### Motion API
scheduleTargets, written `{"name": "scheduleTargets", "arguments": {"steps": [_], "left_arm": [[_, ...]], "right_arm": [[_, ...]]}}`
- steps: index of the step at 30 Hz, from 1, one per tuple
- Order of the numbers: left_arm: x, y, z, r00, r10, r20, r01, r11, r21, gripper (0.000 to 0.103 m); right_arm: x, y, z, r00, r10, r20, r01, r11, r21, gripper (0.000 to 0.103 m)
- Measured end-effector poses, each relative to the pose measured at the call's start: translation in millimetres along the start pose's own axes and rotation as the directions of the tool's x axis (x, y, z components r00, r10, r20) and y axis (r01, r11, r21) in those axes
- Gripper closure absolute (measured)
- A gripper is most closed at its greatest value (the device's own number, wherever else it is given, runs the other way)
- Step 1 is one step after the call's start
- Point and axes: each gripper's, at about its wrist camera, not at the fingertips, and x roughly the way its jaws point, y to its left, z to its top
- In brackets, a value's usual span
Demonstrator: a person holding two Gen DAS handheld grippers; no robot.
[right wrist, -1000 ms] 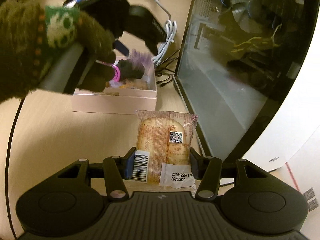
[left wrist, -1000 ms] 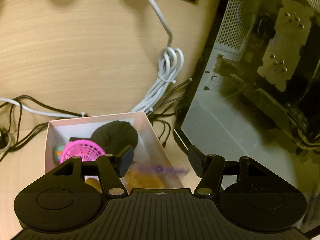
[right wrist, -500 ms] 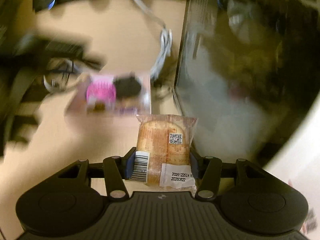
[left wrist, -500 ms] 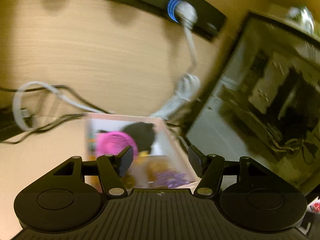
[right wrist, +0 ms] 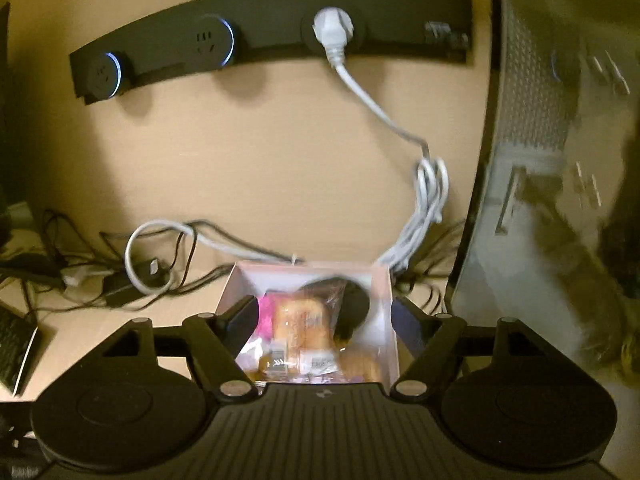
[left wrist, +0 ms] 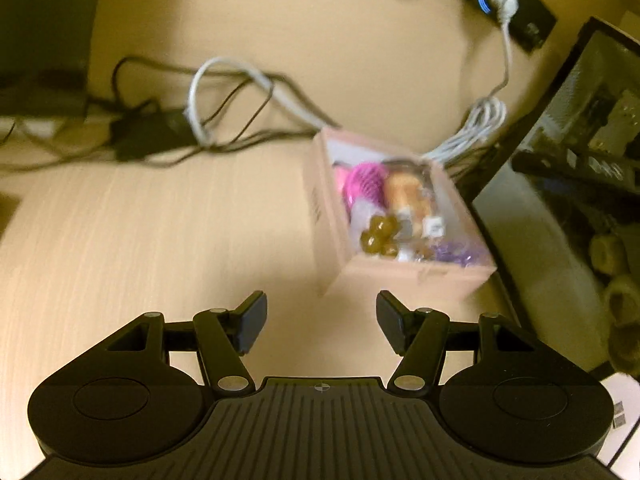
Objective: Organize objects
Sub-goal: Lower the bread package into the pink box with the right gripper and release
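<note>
A pink cardboard box (left wrist: 322, 208) sits on the wooden desk beside the computer case. It holds a pink plastic basket (left wrist: 364, 182), a wrapped bread packet (left wrist: 408, 196), brown balls and a purple item. My left gripper (left wrist: 320, 322) is open and empty, low over the bare desk in front of the box. My right gripper (right wrist: 324, 316) is open right above the box (right wrist: 382, 280), and the bread packet (right wrist: 302, 320) lies in the box between its fingers, next to a black object (right wrist: 354, 300).
A glass-sided computer case (left wrist: 560, 208) stands right of the box and also shows in the right wrist view (right wrist: 540, 184). A black power strip (right wrist: 260, 36) with a white plug and coiled white cable (right wrist: 430, 192) is on the back wall. Tangled cables (left wrist: 160, 128) lie at left.
My right gripper carried the bread packet forward over the box and opened, leaving the packet in the box. My left gripper pulled back from over the box to the bare desk in front.
</note>
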Motion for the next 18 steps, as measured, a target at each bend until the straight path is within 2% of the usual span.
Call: {"name": "scheduleTargets", "arguments": {"steps": [3, 6, 11, 14, 18], "left_arm": [[8.3, 2.5, -4.1, 1.000, 0.005, -0.007, -0.006, 0.999, -0.036, 0.038], [16.5, -8.6, 7.0, 1.000, -0.024, 0.014, 0.024, 0.999, -0.045, 0.038], [42.9, -44.6, 37.3, 0.998, -0.011, 0.055, 0.007, 0.997, 0.078, 0.038], [66.4, -59.3, 47.3, 1.000, 0.010, 0.028, -0.014, 0.991, 0.132, 0.038], [93.5, -67.4, 47.3, 0.997, 0.082, -0.016, -0.077, 0.976, 0.205, 0.038]], "right_arm": [[-6.3, -1.6, -36.4, 0.999, -0.027, -0.028, 0.026, 0.999, -0.034, 0.029], [-8.5, -0.4, -72.8, 0.996, -0.055, -0.067, 0.054, 0.998, -0.019, 0.029], [-18.2, 14.5, -110.8, 0.990, -0.106, -0.097, 0.107, 0.994, 0.009, 0.029], [-21.0, 25.4, -117.9, 0.980, -0.175, -0.090, 0.175, 0.984, -0.009, 0.029], [-28.2, 31.7, -119.3, 0.964, -0.256, -0.069, 0.256, 0.967, -0.007, 0.029]]}}
